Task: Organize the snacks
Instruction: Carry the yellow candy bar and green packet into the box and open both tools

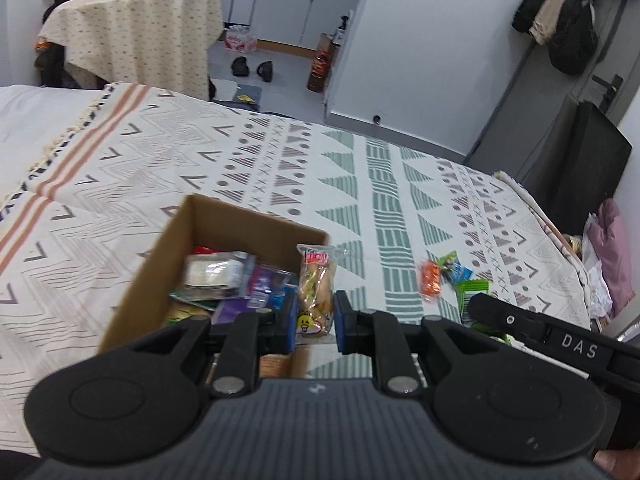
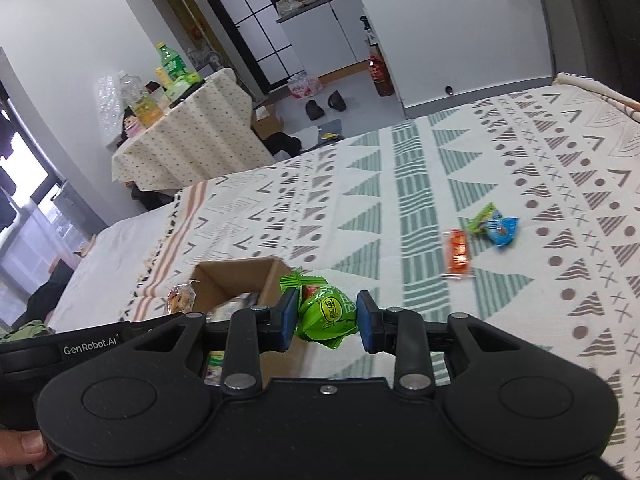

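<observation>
My left gripper (image 1: 315, 322) is shut on a clear-wrapped bread snack (image 1: 316, 288) with a smiley sticker, held upright over the right edge of an open cardboard box (image 1: 160, 256) that holds several snack packets. My right gripper (image 2: 328, 322) is shut on a green wrapped snack (image 2: 326, 312), just right of the same box (image 2: 236, 276). On the patterned bedspread lie an orange packet (image 2: 458, 254), a green one (image 2: 482, 218) and a blue one (image 2: 502, 230); in the left wrist view the orange packet (image 1: 430, 280) and the blue one (image 1: 456, 270) show too.
The bedspread (image 1: 380, 184) covers a bed whose far edge drops to the floor. Beyond stand a cloth-covered table (image 2: 192, 136) with bottles, shoes (image 2: 324, 106), and a dark cabinet (image 1: 588, 160) at the right. The right gripper's body (image 1: 560, 340) reaches in at the lower right of the left wrist view.
</observation>
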`<state>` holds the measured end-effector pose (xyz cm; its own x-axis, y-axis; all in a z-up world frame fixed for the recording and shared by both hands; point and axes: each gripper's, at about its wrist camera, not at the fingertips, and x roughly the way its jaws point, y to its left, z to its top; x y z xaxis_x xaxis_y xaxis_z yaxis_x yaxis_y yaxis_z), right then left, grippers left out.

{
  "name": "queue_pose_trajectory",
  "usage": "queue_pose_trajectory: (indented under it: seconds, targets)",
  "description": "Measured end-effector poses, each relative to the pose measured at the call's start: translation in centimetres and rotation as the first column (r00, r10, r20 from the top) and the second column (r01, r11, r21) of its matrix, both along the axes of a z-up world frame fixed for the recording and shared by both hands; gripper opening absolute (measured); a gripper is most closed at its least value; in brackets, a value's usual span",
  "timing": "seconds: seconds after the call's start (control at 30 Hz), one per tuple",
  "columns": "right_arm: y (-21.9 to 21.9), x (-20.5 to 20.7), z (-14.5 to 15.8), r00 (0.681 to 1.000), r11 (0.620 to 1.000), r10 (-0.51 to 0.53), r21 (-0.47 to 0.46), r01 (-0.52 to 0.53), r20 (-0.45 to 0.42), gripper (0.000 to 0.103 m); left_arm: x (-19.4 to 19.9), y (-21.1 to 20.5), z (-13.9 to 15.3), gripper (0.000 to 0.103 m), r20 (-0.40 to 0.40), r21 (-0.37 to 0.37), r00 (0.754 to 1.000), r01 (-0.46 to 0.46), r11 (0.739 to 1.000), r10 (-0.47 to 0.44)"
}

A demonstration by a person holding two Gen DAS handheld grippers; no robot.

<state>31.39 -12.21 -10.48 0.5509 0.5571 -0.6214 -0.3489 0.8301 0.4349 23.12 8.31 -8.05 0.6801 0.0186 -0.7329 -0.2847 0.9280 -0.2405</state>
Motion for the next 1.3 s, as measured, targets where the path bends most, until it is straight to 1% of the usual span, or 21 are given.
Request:
queue_pose_trajectory:
  seconds: [0.3, 0.43, 0.53, 0.57, 0.63, 0.67, 0.73, 0.77, 0.8, 0.87, 0.93, 1.0, 1.1, 1.23, 1.3]
  targets:
    - [3.8, -1.0, 1.7, 0.998, 0.998, 0.057, 0.008, -0.057, 0.026, 0.031, -1.8, 4.1, 1.1, 0.017, 0.002, -0.006, 0.998, -0.063, 0.998, 0.063]
    - [5.2, -1.3, 1.9, 0.997, 0.997, 0.078, -0.001, -0.078, 0.031, 0.031, -2.4, 5.0, 0.8, 0.017, -0.003, -0.016, 0.997, -0.074, 0.997, 0.074]
    - [6.2, -1.5, 1.8, 0.996, 0.996, 0.089, -0.001, -0.089, 0.029, 0.031, -2.6, 5.5, 0.4, 0.018, -0.019, -0.024, 0.998, -0.063, 0.998, 0.063]
    - [6.5, -1.5, 1.8, 0.995, 0.996, 0.093, 0.000, -0.093, 0.027, 0.031, -2.6, 5.5, 0.3, 0.019, -0.031, -0.006, 0.998, -0.055, 0.998, 0.055]
    - [7.2, -1.8, 1.7, 0.994, 0.994, 0.107, -0.004, -0.107, 0.024, 0.031, -2.8, 5.4, 0.2, 0.022, -0.051, 0.049, 0.997, -0.054, 0.997, 0.056]
    - [7.6, -1.8, 1.7, 0.993, 0.994, 0.114, -0.008, -0.113, 0.019, 0.031, -2.9, 5.6, 0.1, 0.024, -0.055, 0.046, 0.997, -0.054, 0.998, 0.056]
    - [8.3, -2.0, 1.7, 0.992, 0.992, 0.129, -0.014, -0.128, 0.013, 0.031, -3.4, 6.2, 0.1, 0.032, -0.049, 0.000, 0.997, -0.061, 0.998, 0.061]
    - [8.5, -2.1, 1.8, 0.991, 0.991, 0.135, -0.015, -0.134, 0.012, 0.031, -3.6, 6.6, 0.1, 0.040, -0.047, -0.010, 0.996, -0.074, 0.997, 0.073]
    - [8.8, -2.2, 1.9, 0.990, 0.990, 0.140, -0.014, -0.139, 0.010, 0.031, -3.9, 6.8, 0.1, 0.046, -0.047, -0.005, 0.995, -0.088, 0.996, 0.088]
    - [9.4, -2.4, 2.2, 0.989, 0.989, 0.150, -0.006, -0.150, 0.006, 0.031, -4.3, 7.2, 0.4, 0.053, -0.043, 0.010, 0.993, -0.109, 0.994, 0.109]
    - [10.0, -2.7, 2.4, 0.986, 0.986, 0.164, 0.000, -0.164, 0.001, 0.031, -4.5, 7.7, 0.7, 0.060, -0.041, 0.007, 0.992, -0.121, 0.993, 0.121]
    - [10.7, -2.9, 2.5, 0.984, 0.984, 0.178, 0.004, -0.178, -0.007, 0.031, -4.7, 8.3, 0.9, 0.071, -0.043, 0.004, 0.989, -0.141, 0.990, 0.141]
    - [11.5, -3.2, 2.6, 0.979, 0.979, 0.205, 0.012, -0.205, -0.012, 0.032, -4.9, 9.0, 1.2, 0.077, -0.040, -0.002, 0.985, -0.167, 0.986, 0.167]
    - [12.7, -3.2, 2.9, 0.972, 0.972, 0.233, 0.016, -0.232, -0.015, 0.032, -5.1, 10.0, 1.6, 0.078, -0.055, -0.003, 0.978, -0.202, 0.979, 0.202]
    - [13.3, -3.0, 3.0, 0.965, 0.965, 0.260, 0.030, -0.259, -0.021, 0.036, -5.3, 10.6, 1.8, 0.080, -0.054, -0.002, 0.974, -0.221, 0.975, 0.221]
